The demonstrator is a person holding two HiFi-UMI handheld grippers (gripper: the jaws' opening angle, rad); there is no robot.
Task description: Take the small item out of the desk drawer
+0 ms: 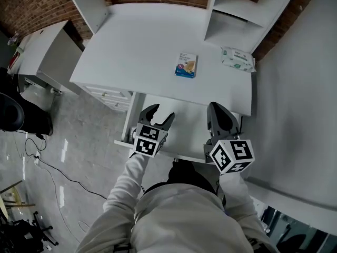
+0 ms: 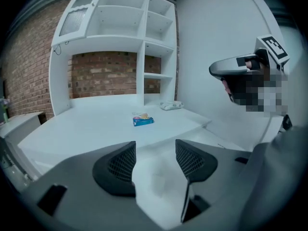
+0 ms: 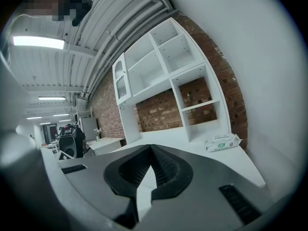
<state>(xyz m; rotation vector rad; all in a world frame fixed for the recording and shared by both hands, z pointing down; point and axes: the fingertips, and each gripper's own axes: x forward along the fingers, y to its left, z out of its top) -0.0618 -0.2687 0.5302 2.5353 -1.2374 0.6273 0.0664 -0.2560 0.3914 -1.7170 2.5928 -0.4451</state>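
Observation:
The desk drawer (image 1: 185, 132) stands pulled out under the front edge of the white desk (image 1: 131, 41); its bare white inside shows between my two grippers, with no item visible in it. A small blue and white pack (image 1: 186, 66) (image 2: 143, 121) lies on the desktop. My left gripper (image 1: 161, 113) (image 2: 155, 150) hovers over the drawer's left part, open and empty. Over the drawer's right part, my right gripper (image 1: 218, 109) (image 3: 152, 153) is shut with nothing between its jaws; it also shows as the right gripper (image 2: 240, 67) in the left gripper view.
A pack of wipes (image 1: 237, 59) (image 3: 222, 142) lies at the desk's right, below the white shelf unit (image 1: 237, 9). A white wall closes the right side. At left stand a side table (image 1: 47, 51), a black chair (image 1: 10, 115) and floor cables (image 1: 47, 165).

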